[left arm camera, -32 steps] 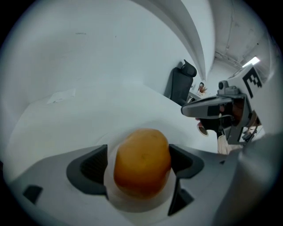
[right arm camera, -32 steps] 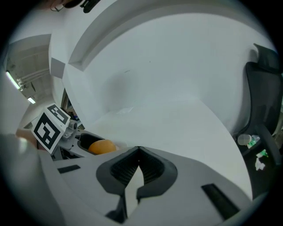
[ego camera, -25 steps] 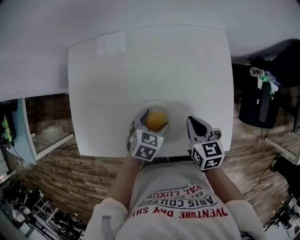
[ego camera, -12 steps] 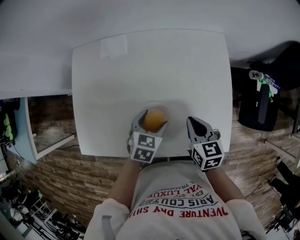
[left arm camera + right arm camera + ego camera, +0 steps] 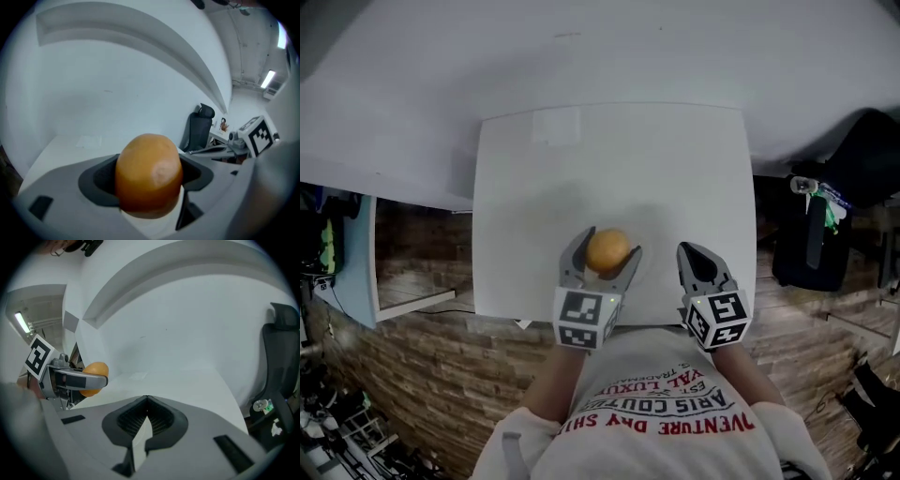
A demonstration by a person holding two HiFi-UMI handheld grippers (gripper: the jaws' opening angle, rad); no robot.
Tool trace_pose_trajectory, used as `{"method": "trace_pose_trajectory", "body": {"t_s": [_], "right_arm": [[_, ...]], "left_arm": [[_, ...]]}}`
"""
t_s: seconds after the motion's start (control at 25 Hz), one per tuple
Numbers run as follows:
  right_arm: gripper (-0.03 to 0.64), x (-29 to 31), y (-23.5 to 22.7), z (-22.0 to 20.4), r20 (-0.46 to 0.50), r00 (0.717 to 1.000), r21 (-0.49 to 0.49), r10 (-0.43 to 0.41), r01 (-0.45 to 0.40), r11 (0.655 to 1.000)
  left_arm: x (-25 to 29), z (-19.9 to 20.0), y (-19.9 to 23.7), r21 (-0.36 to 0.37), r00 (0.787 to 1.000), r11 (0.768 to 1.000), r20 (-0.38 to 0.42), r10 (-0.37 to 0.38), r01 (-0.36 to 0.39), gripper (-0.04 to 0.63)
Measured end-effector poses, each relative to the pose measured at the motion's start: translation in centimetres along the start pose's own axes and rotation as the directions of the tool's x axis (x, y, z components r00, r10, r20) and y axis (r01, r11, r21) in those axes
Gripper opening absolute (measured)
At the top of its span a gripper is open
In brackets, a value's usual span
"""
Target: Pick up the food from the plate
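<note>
Bright, even light; fisheye-warped edges.

Office-like room: white table [image 5: 619,169], black office chair [image 5: 200,127].

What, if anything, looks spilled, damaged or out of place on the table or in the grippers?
Nothing stands out. The round orange food is held whole by the left gripper, with only a small paler patch on its skin. The white table shows no spill. The right gripper is shut, with nothing in it.
</note>
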State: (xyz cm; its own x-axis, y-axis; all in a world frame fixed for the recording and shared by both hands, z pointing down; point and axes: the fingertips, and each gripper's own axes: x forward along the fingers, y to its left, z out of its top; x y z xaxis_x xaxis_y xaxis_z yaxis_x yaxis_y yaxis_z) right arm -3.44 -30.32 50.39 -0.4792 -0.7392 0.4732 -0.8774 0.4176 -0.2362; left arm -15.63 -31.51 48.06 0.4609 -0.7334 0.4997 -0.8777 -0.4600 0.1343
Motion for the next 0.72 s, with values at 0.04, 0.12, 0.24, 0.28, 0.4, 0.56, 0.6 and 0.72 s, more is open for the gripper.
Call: {"method": "trace_pose_trajectory", "body": {"t_s": [0.04, 0.12, 0.24, 0.28, 0.4, 0.56, 0.6, 0.72], "right_arm": [[0.011, -0.4, 0.2, 0.8, 0.02, 1.0, 0.007, -0.001, 0.001, 1.0], [0.011, -1.6, 0.8, 2.3, 0.066, 0.998, 0.037, 0.002, -0.005, 0.999], [0.011, -3.2, 2.0, 4.5, 0.131, 0.991, 0.036, 0.013, -0.018, 0.999], [0.011, -3.6, 2.4, 5.1, 0.15, 0.989, 0.023, 0.016, -0.02, 1.0], [0.011, -4.3, 3.1, 7.0, 0.205, 0.978, -0.015, 0.02, -0.017, 1.0], [0.011, -5.1, 4.1, 8.6, 0.251, 0.968, -0.064, 0.029, -0.013, 0.998], [0.011, -5.2, 4.4, 9.0, 0.261, 0.965, -0.078, 0.036, -0.017, 0.997], [0.011, -5.6, 5.5, 9.9, 0.285, 0.957, -0.104, 0.055, -0.026, 0.994]], "left_arm": [[-0.7, 1.0, -0.1, -0.004, 0.999, 1.0, 0.032, 0.006, -0.006, 0.365], [-2.3, 2.9, -0.4, 0.007, 0.996, 1.0, 0.086, 0.02, -0.021, 0.365], [-4.8, 5.6, -0.6, 0.035, 0.983, 0.998, 0.174, 0.053, -0.06, 0.365], [-5.6, 6.5, -0.6, 0.04, 0.977, 0.997, 0.206, 0.063, -0.073, 0.365], [-7.5, 8.7, -0.3, 0.04, 0.954, 0.994, 0.288, 0.083, -0.099, 0.365], [-9.1, 10.1, 0.3, 0.034, 0.935, 0.993, 0.34, 0.099, -0.117, 0.365], [-9.4, 10.4, 0.4, 0.036, 0.932, 0.992, 0.348, 0.102, -0.122, 0.365], [-10.3, 11.1, 0.5, 0.048, 0.924, 0.99, 0.366, 0.109, -0.136, 0.365]]}}
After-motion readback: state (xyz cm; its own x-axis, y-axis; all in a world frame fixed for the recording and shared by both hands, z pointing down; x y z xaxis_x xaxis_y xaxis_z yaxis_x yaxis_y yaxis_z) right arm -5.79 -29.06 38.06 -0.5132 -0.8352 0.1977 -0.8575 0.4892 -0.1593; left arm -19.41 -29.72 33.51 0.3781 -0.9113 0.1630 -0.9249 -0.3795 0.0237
